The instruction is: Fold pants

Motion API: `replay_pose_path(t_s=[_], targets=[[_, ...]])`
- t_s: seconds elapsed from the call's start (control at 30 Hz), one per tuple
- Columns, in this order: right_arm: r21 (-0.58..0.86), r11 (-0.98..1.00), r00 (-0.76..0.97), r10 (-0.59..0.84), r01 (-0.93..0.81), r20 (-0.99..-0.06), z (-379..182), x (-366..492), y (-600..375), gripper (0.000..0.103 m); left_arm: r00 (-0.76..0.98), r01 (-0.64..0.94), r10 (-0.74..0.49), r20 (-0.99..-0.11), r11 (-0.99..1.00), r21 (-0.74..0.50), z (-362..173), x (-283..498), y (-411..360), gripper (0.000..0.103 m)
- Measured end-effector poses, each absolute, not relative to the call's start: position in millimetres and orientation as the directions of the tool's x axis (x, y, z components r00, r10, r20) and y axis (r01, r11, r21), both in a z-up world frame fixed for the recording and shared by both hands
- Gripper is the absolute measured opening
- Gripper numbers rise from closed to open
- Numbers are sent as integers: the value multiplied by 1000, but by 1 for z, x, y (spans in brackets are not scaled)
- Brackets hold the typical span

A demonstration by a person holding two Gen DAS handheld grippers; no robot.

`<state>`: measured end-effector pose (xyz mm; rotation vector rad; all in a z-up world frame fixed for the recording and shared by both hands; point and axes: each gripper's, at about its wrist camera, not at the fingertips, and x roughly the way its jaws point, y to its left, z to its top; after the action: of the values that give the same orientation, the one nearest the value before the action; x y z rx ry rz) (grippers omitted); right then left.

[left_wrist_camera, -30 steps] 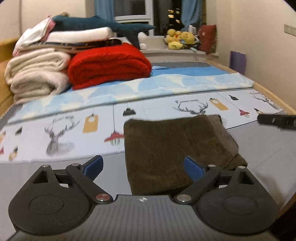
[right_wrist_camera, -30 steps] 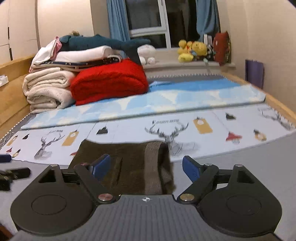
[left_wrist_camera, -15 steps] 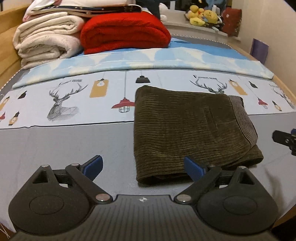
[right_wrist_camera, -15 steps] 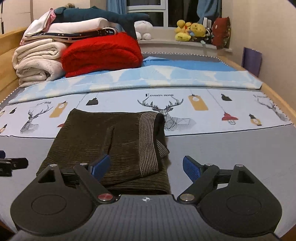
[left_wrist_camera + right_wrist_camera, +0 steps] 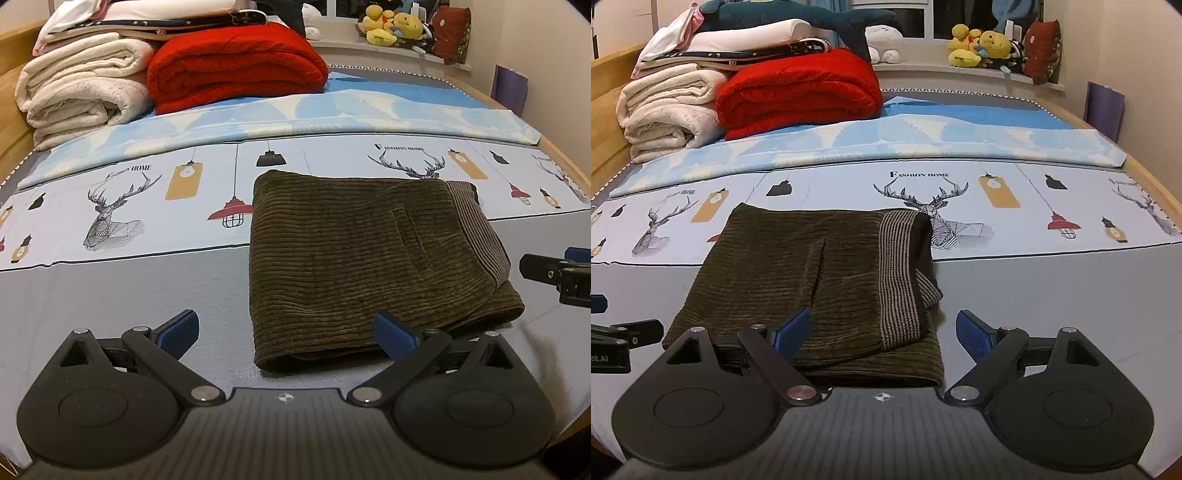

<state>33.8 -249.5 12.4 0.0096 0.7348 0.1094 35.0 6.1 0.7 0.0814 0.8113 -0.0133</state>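
Corduroy, dark olive-brown: one pair of pants [image 5: 369, 254], folded into a compact rectangle with a striped waistband band showing on its right end and a pocket seam visible on the top layer. It lies flat on the bed sheet [image 5: 110, 288], across the line where the printed pale-blue zone meets the plain grey zone. Two grippers are present. The left gripper [image 5: 286, 334] hangs at the near left corner of the pants, jaws spread wide, nothing between them. The right gripper [image 5: 884, 332] hangs at the near right end, jaws likewise spread and empty. Sheet print: deer heads, lamps. At the far end of the bed: one red blanket [image 5: 236, 66], one cream blanket [image 5: 81, 88] rolled beside it, further folded linens on top. Yellow plush toys [image 5: 979, 48] sit on the window ledge.
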Motion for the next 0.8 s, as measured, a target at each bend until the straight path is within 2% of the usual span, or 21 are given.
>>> replay_pose_path(t_s=[0.8], targets=[[42, 993, 716, 106, -107, -690, 8, 37, -246, 87, 688, 38, 5, -726, 998, 43, 2, 35, 12, 102]])
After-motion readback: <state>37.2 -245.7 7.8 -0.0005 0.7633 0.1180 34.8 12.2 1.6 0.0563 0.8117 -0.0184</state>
